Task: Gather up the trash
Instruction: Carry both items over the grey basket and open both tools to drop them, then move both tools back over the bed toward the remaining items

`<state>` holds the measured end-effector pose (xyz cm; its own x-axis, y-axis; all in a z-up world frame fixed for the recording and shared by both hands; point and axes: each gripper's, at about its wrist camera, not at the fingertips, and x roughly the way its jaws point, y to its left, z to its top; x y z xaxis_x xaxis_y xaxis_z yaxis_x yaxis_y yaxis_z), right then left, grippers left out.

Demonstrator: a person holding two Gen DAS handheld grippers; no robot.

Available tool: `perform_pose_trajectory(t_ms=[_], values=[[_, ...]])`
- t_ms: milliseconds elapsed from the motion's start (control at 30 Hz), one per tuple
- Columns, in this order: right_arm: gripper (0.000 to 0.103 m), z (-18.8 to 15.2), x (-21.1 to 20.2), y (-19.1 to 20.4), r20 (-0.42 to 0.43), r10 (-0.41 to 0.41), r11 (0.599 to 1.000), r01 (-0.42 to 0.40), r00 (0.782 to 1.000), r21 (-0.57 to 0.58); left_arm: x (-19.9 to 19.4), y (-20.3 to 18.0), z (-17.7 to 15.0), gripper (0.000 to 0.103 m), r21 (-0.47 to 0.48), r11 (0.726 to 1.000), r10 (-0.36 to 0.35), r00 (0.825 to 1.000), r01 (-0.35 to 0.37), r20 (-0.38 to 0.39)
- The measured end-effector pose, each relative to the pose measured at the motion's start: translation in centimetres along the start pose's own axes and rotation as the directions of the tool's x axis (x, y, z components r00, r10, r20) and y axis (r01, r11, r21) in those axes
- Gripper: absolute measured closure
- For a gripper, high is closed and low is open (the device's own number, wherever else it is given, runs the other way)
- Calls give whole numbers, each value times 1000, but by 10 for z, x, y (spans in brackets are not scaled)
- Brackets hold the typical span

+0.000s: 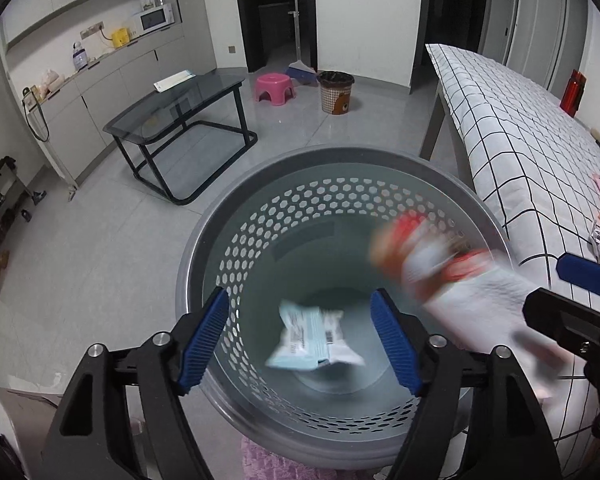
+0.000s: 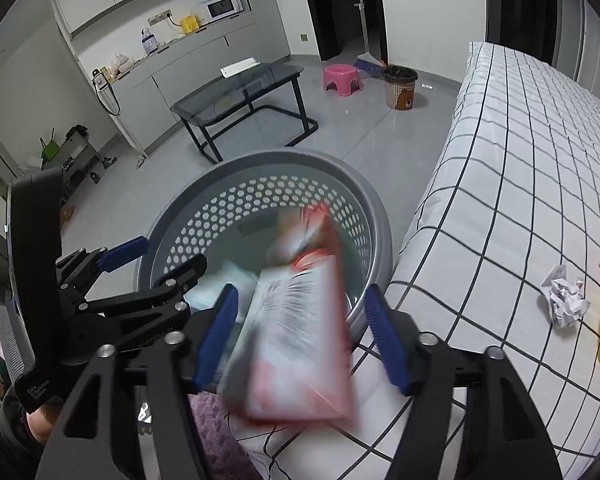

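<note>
Over the grey perforated bin [image 1: 340, 216], in the left wrist view, my left gripper [image 1: 300, 340] has its jaws wide, pads clear of the pale blue packet [image 1: 312, 340], which is blurred and seemingly dropping inside. I would hold centred above the rim until it settles. In the right wrist view, my right gripper [image 2: 298, 336] is likewise wide; the red-and-white wrapper [image 2: 300, 328] between its jaws is blurred, loose, over the bin's near edge. Crumpled paper [image 2: 564, 300] remains on the checked tabletop [image 2: 520, 168].

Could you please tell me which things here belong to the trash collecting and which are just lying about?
Part of the job:
grey perforated bin
light blue packet
red and white wrapper
crumpled paper

Just lying about:
pink stool
glass table
broom
microwave
</note>
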<state>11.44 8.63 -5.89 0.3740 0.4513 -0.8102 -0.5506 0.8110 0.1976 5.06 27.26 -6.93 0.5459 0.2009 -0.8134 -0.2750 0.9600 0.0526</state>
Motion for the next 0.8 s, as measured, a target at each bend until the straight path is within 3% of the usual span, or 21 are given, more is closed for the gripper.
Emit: perform_pose_trajectory(t_ms=[800], values=[[39, -17, -38, -7, 83, -26, 1000, 25, 996, 19, -36, -8, -3, 30, 3, 1000, 4, 999, -5, 54]])
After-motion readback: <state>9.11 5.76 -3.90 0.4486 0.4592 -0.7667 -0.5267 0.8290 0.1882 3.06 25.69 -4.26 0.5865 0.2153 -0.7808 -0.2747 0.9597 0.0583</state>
